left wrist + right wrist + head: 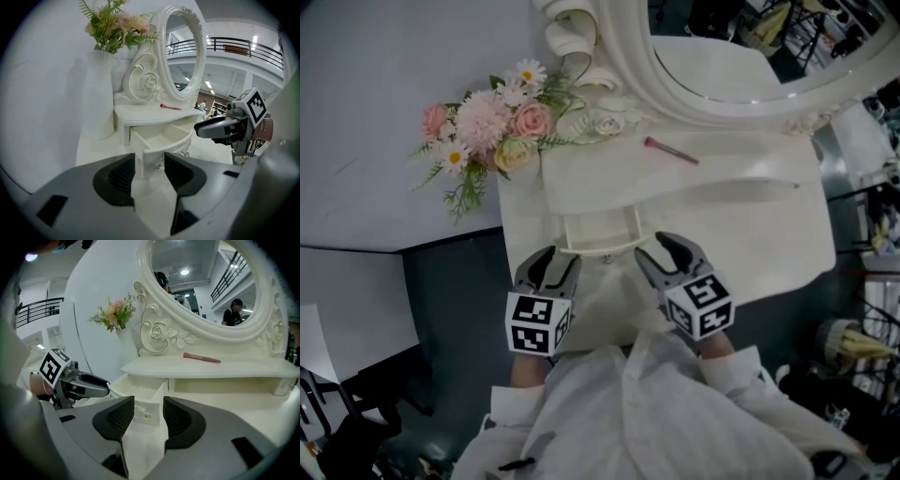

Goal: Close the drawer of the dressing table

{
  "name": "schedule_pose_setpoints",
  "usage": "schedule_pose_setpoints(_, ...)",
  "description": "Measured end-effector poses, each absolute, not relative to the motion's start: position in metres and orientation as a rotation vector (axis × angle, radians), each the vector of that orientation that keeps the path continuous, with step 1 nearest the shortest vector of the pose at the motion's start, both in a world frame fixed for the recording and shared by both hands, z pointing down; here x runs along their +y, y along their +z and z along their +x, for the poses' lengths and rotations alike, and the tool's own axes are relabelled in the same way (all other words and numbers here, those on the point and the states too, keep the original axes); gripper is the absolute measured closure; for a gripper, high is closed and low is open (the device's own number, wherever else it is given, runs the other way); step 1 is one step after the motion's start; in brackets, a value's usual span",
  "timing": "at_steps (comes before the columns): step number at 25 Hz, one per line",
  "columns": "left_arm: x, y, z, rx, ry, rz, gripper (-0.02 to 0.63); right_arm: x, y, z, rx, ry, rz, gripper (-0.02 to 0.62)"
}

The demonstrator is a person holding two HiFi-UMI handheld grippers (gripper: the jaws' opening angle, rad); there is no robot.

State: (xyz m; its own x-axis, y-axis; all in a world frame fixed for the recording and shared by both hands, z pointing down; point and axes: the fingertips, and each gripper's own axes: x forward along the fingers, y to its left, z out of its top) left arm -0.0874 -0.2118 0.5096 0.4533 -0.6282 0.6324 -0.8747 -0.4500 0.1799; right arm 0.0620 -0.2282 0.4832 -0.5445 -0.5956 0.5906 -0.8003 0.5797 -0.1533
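The white dressing table [741,216] has its small drawer [600,232] pulled out toward me, and the drawer looks empty inside. My left gripper [558,265] hovers at the drawer's front left corner and my right gripper [661,251] at its front right. In the left gripper view the drawer's [159,138] front corner shows in the gap of the left gripper [149,173], whose jaws stand apart without pressing it. In the right gripper view the right gripper [147,416] is open too. The drawer front [143,408] and its little metal handle show between its jaws.
A pink stick [670,150] lies on the tabletop under the oval mirror [722,56]. A bunch of pink and white flowers [487,127] in a tall white vase [97,93] stands at the table's left end. Dark floor surrounds the table.
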Motion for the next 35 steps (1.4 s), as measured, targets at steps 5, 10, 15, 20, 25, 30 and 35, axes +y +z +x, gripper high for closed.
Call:
schedule_pose_setpoints(5,-0.208,0.516,-0.084,-1.195,0.73,2.236,0.419,-0.228,0.498,0.066,-2.29,0.555,1.07,0.416)
schedule_pose_setpoints(10,-0.206,0.52,-0.081,-1.172,0.741,2.261,0.419,-0.228,0.51,0.062,-2.282,0.557,1.026,0.402)
schedule_pose_setpoints(15,-0.207,0.528,-0.075,-1.137,0.821,2.307,0.419,-0.229,0.517,0.056,-2.267,0.485,0.968,0.394)
schedule_pose_setpoints(20,-0.209,0.532,-0.077,-1.143,0.832,2.31,0.419,-0.228,0.523,0.052,-2.26,0.476,0.943,0.394)
schedule_pose_setpoints(25,-0.21,0.537,-0.076,-1.135,0.84,2.309,0.419,-0.227,0.53,0.051,-2.252,0.457,0.917,0.393)
schedule_pose_setpoints(30,-0.21,0.539,-0.076,-1.124,0.849,2.315,0.419,-0.228,0.531,0.046,-2.266,0.446,0.905,0.393)
schedule_pose_setpoints(35,-0.212,0.54,-0.073,-1.107,0.858,2.345,0.419,-0.227,0.532,0.044,-2.286,0.435,0.904,0.393)
